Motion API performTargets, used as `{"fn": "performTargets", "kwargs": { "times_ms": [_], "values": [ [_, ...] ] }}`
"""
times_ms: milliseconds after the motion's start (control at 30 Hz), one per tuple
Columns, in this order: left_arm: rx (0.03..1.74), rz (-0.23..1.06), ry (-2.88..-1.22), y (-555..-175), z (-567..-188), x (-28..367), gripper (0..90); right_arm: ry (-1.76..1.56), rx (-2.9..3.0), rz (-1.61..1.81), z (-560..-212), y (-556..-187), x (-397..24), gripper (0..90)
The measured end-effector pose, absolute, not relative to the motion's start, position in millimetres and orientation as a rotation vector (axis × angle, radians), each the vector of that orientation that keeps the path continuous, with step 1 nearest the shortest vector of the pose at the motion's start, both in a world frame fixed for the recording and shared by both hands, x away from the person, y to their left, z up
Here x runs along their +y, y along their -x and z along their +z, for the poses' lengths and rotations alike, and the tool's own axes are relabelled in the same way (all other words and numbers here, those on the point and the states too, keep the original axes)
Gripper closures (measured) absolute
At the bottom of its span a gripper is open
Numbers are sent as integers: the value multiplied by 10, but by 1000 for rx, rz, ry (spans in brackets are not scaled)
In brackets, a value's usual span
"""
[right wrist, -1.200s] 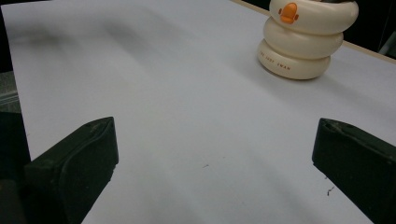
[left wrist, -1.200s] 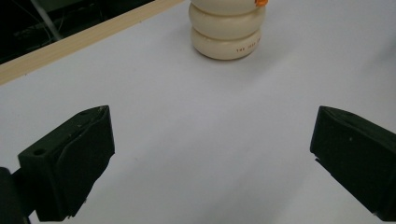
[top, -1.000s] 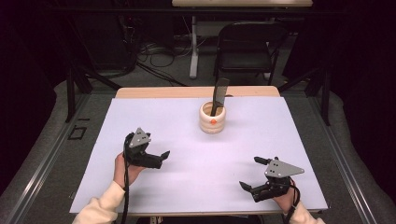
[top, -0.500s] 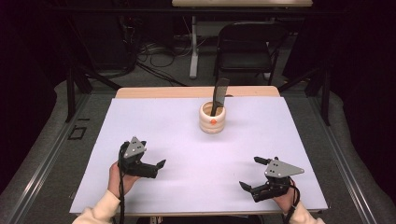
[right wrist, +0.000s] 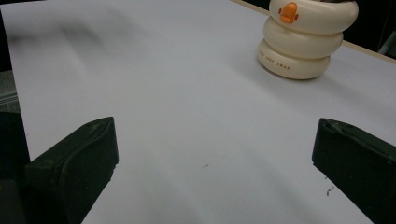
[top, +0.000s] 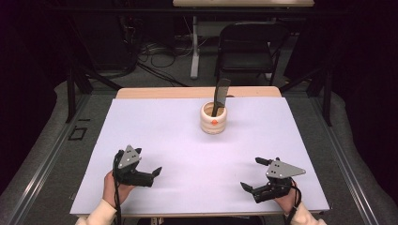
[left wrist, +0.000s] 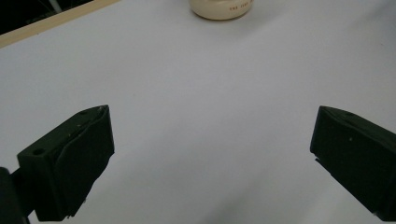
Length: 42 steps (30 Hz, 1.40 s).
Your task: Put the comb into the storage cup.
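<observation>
Dark room, black folding chair (top: 248, 49) behind the white-covered table (top: 155, 126).

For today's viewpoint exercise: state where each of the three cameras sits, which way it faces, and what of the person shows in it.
High view: above the person's side, looking forward and down on the table; both hands, left gripper, right gripper.
Left gripper view: on the left gripper, low over the table; wide-apart jaws.
Right gripper view: on the right gripper, likewise; wide-apart jaws.
Shared: the cream holder.
</observation>
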<state>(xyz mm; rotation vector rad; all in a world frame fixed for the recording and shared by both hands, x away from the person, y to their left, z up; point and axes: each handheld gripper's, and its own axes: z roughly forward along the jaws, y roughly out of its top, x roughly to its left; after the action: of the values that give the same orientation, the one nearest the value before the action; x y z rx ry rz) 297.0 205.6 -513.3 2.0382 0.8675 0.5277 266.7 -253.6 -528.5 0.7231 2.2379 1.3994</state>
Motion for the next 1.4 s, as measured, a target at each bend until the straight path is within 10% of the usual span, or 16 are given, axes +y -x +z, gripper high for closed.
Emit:
{"fn": "performTargets", "kwargs": {
  "times_ms": [1400],
  "values": [
    [911, 550, -1993, -2608, -5244, 2290, 0, -722, 2237, 1398, -5289, -2671, -2534, 0]
  ]
}}
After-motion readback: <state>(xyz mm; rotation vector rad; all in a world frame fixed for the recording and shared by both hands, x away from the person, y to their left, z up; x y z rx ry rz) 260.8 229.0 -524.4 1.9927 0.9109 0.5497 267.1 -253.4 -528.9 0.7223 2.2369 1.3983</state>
